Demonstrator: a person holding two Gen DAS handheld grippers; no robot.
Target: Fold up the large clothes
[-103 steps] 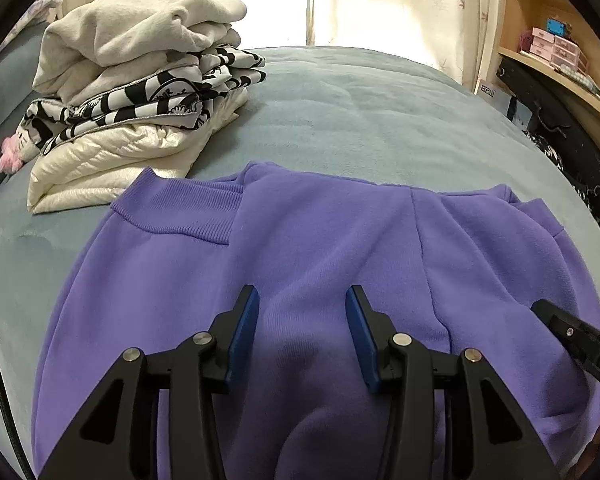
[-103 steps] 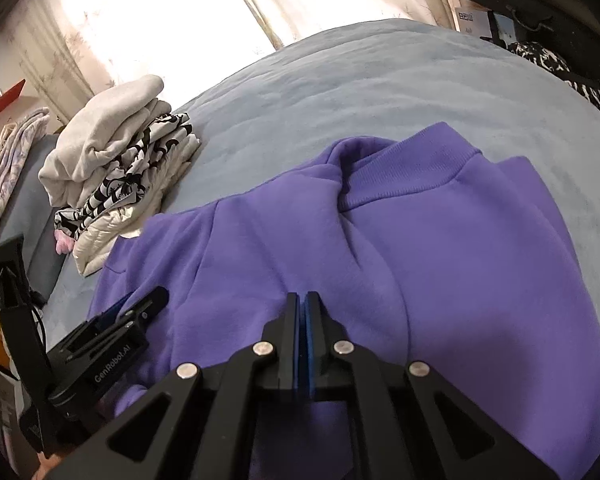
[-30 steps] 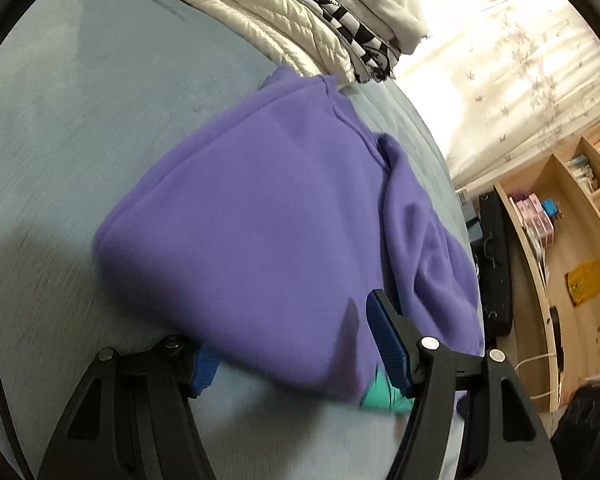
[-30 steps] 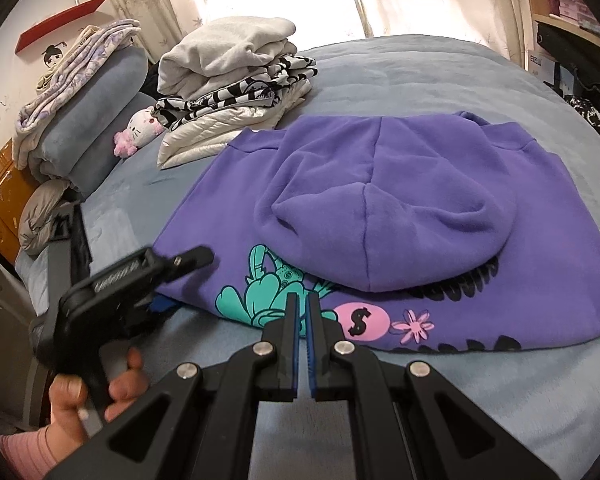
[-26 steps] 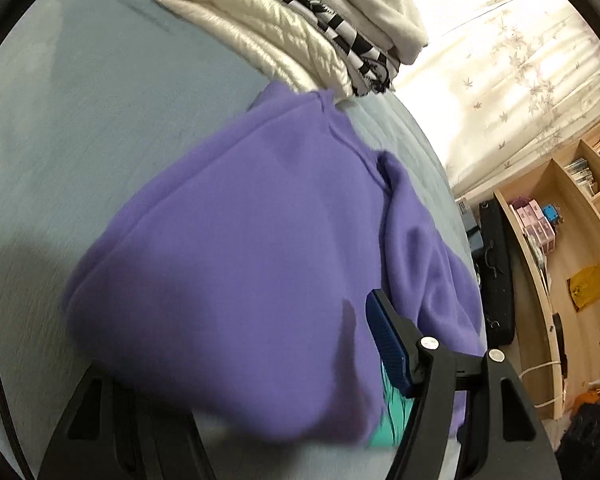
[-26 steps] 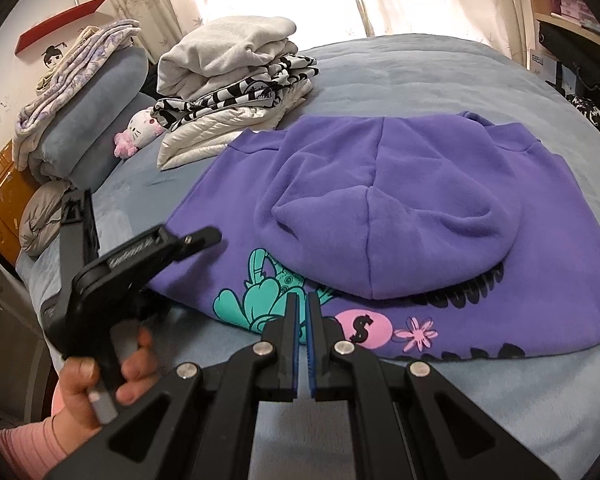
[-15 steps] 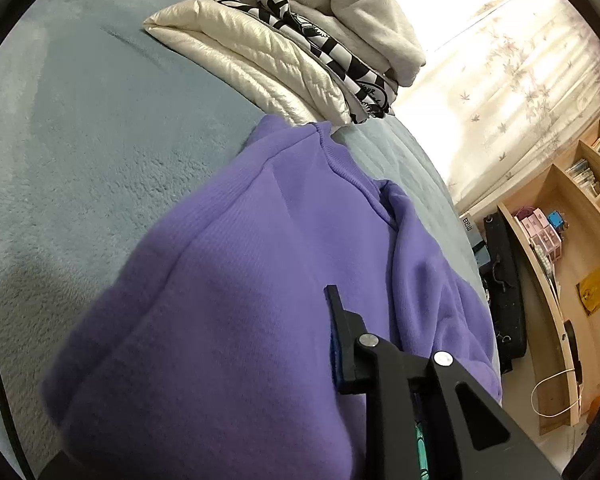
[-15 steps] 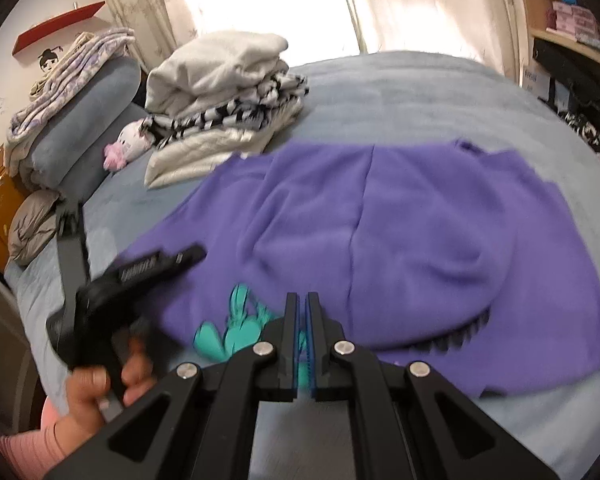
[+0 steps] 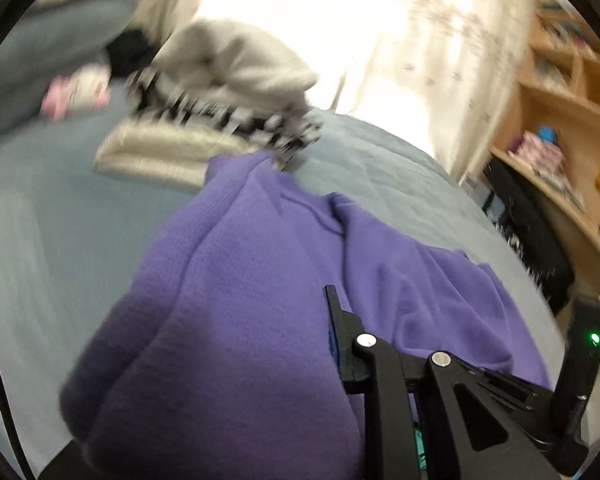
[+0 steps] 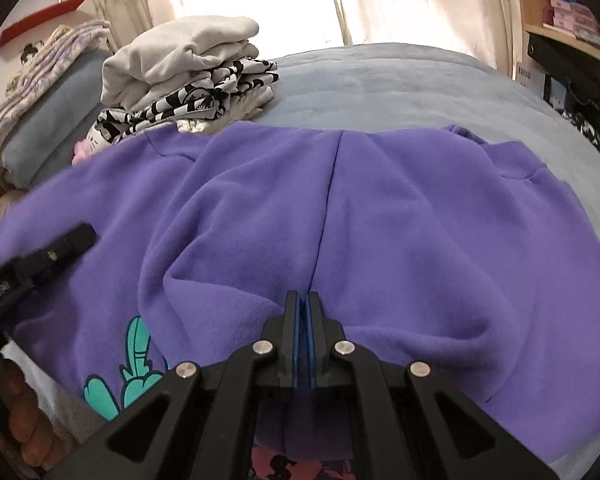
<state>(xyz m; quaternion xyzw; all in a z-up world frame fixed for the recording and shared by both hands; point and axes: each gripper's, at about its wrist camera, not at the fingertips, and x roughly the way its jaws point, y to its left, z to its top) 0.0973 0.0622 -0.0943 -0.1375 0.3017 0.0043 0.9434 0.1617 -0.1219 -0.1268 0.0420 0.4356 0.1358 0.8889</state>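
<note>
A large purple hoodie (image 10: 380, 216) with teal and pink print lies on the grey-blue bed (image 10: 400, 80), hood folded over its front. My left gripper (image 9: 324, 344) is shut on the hoodie's left edge (image 9: 228, 320); only its right finger (image 9: 340, 340) shows, the other is hidden under the lifted cloth. It also shows in the right wrist view (image 10: 60, 248) at the left. My right gripper (image 10: 302, 304) has its jaws together at the hood's near edge; whether cloth is pinched between them I cannot tell.
A stack of folded clothes (image 10: 188, 76) sits at the far left of the bed. Folded bedding (image 10: 40, 100) lies further left. Wooden shelves (image 9: 560, 128) stand to the right. Curtains (image 10: 420, 0) hang behind the bed.
My left gripper has lifted the hoodie's left edge and swung it up and inward. My right gripper has moved forward to the hood's near edge, jaws still together.
</note>
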